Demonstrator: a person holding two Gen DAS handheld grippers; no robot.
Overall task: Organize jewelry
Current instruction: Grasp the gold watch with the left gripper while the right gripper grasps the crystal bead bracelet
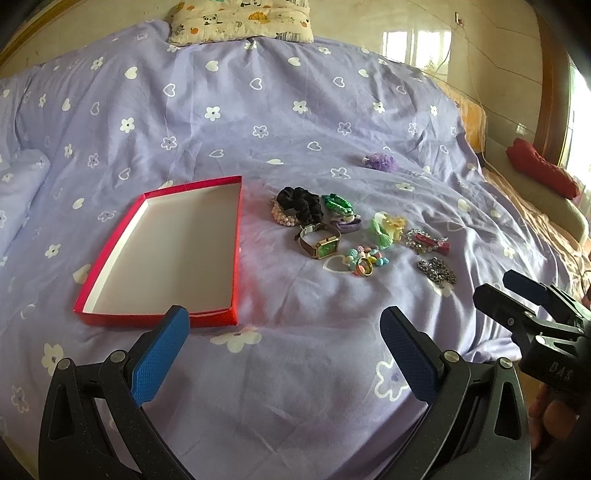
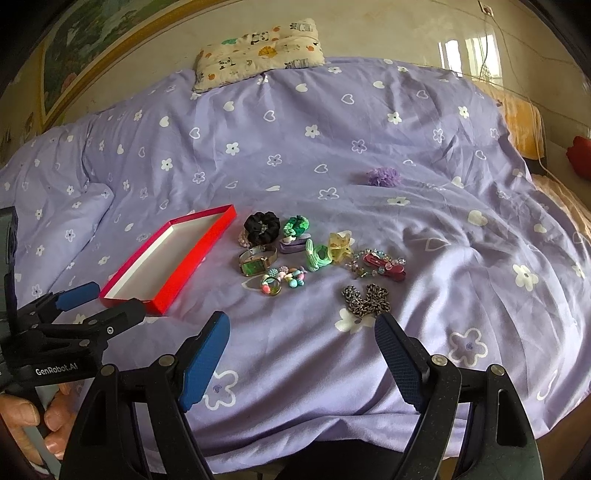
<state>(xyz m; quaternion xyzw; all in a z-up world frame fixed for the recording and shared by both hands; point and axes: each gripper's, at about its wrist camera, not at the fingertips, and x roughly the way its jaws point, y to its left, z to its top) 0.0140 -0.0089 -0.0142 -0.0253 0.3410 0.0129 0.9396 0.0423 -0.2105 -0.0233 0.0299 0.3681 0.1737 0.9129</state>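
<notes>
Lying empty: red box, jewelry pile beside, on bedspread.

Box left on bedspread; jewelry cluster right; pillow behind.

Both wrist views: same bed

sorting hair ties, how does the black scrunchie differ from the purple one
The black scrunchie lies in the cluster beside the red box, resting on a bead bracelet; the purple scrunchie lies alone, farther up the bed. Black contrasts with the bedspread; purple nearly blends in. Both are ruffled fabric.
</notes>
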